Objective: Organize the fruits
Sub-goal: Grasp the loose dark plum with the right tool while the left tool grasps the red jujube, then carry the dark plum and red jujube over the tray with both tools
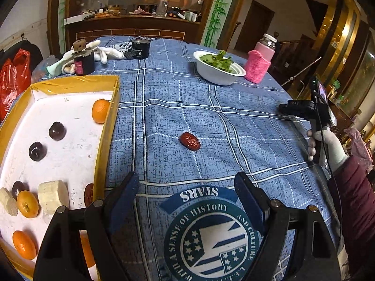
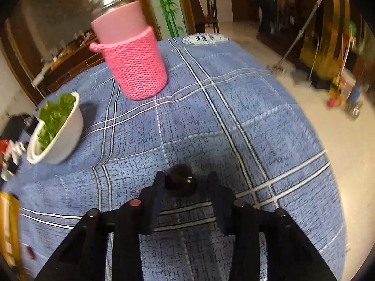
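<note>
The left gripper [image 1: 187, 182] has its fingers wide apart with nothing between them, only the blue checked cloth of the bench [image 1: 234, 121]. From those fingers the red date [image 1: 190, 141] lies loose on the cloth at 12 o'clock, near but clear of the tips. Its long axis runs from about 10 to 4 o'clock, so it sits skewed to the gap, not square across it. A slight roll of the wrist would likely seat the pads on its narrow sides. The yellow-rimmed tray [image 1: 106, 140], which already holds oranges, dark round fruits and pale blocks, is at 9 o'clock, just beside the left finger.

The right gripper [image 2: 186, 179] has its fingers drawn in around a dark round fruit [image 2: 181, 183] at the tips. One pad is against it. Blur and shadow hide the other side, but I judge it clamped. Whether the fruit has left the cloth I cannot tell. For this hand the tray is far off, at about 8 o'clock.

For the date, the left hand is plainly the nearer.

Only the left wrist view shows the tray's contents and the gloved hand [image 1: 328, 145] carrying the right gripper at 2 o'clock. Only the right wrist view shows the dark fruit.
</note>
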The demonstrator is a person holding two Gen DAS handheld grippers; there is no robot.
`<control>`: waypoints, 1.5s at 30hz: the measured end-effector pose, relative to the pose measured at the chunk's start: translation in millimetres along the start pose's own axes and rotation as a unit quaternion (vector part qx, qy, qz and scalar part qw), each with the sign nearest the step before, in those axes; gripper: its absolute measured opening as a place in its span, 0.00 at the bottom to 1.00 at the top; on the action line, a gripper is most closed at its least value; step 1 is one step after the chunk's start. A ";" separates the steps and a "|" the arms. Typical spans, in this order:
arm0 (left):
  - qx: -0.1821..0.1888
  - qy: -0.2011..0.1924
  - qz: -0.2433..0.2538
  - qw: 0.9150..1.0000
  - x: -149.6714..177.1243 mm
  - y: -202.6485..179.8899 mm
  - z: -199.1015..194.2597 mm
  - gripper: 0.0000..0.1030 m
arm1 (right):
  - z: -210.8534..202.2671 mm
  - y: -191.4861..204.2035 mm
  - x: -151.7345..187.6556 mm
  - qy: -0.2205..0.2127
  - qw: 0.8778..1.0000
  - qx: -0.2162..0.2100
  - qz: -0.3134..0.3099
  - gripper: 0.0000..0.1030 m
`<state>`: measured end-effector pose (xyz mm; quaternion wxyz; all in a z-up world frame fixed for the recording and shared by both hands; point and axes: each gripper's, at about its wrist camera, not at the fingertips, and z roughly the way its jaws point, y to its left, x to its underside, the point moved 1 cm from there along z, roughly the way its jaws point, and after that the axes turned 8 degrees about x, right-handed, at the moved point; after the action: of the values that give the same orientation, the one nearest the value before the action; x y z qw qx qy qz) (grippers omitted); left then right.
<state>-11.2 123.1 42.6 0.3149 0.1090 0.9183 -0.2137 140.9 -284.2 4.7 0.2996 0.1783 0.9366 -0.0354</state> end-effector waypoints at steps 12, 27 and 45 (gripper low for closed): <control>-0.026 0.009 0.044 0.999 -30.9 -24.6 54.5 0.73 | -105.1 21.6 70.8 -0.030 0.990 -0.138 -0.017 0.27; -0.090 0.028 0.058 0.994 -26.3 -14.6 89.6 0.23 | -120.4 44.4 125.7 -0.060 0.984 -0.164 -0.019 0.28; -0.022 -0.033 0.007 0.999 -14.2 -21.2 1.6 0.23 | -103.2 25.0 122.9 -0.059 0.993 -0.103 0.008 0.27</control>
<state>-6.4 102.7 57.3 0.3486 0.1011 0.9112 -0.1947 0.2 -204.6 19.6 0.3712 0.1511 0.9146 0.0534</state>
